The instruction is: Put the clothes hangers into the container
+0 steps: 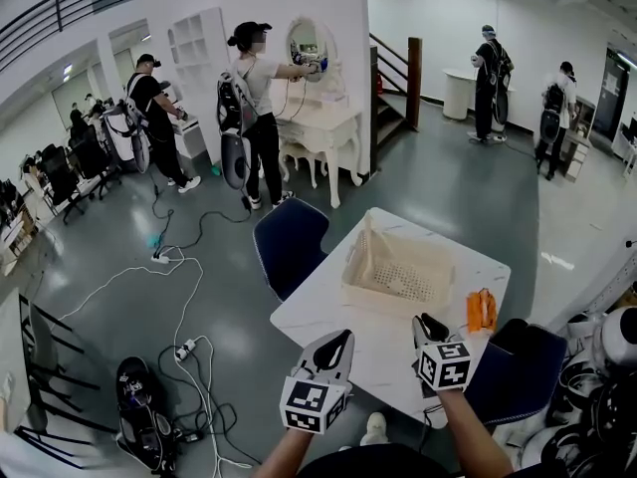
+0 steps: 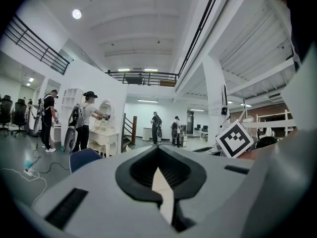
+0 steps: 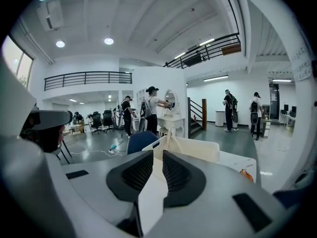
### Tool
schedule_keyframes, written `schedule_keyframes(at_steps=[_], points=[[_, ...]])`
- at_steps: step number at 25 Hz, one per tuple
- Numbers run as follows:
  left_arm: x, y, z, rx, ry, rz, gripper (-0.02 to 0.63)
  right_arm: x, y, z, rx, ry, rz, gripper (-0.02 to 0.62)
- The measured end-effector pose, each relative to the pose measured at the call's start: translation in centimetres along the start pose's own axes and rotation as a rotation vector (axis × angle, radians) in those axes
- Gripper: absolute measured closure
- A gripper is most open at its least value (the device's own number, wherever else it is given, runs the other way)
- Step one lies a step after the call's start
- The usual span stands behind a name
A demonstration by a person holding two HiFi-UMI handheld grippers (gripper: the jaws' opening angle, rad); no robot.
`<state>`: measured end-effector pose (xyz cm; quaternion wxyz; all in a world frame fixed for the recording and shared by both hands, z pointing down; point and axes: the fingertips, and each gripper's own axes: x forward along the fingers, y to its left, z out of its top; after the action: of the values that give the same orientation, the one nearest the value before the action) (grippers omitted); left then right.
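L tool (image 2: 158,151): jaws clenched, tips meeting, nothing btwn them. R tool (image 3: 158,157): jaws a narrow gap apart, released, gripping nothing. Both are held at the near edge of the white tabletop (image 1: 328,312). The cream basket (image 1: 398,267) sits ahead of both tools, straight in front of the R one. The orange hangers (image 1: 481,310) lie on the tabletop ahead and to the right of the R tool, just beside the basket, outside it.
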<state>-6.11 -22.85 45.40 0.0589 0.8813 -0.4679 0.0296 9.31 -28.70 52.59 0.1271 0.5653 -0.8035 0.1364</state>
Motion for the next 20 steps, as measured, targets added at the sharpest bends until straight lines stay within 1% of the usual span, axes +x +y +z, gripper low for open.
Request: schedule_keyframes(at_steps=[4,7,12,15,20], points=[[-0.7,-0.7,0.2,0.008,-0.002,-0.005,0.601,-1.5,0.4,0.5,0.006,-0.03,0.0,0.539],[-1.3,-1.0,0.4,0.016,-0.006,-0.009,0.601,-2.5,1.1,1.3,-0.012,-0.06,-0.006,0.555],[-2.1,-1.6,0.2,0.02,-0.004,-0.014,0.601,-4.4,2.5,2.3,-0.03,-0.116,0.014,0.573],[-2.7,-1.9,0.2,0.022,-0.004,-0.016,0.601,-5.4,3.3,2.8,-0.034,-0.142,0.022,0.575],[-3.9,-1.9,-0.1,0.017,-0.005,-0.013,0.601,-6.5,4.8,2.9,-0.038,-0.156,0.043,0.575]])
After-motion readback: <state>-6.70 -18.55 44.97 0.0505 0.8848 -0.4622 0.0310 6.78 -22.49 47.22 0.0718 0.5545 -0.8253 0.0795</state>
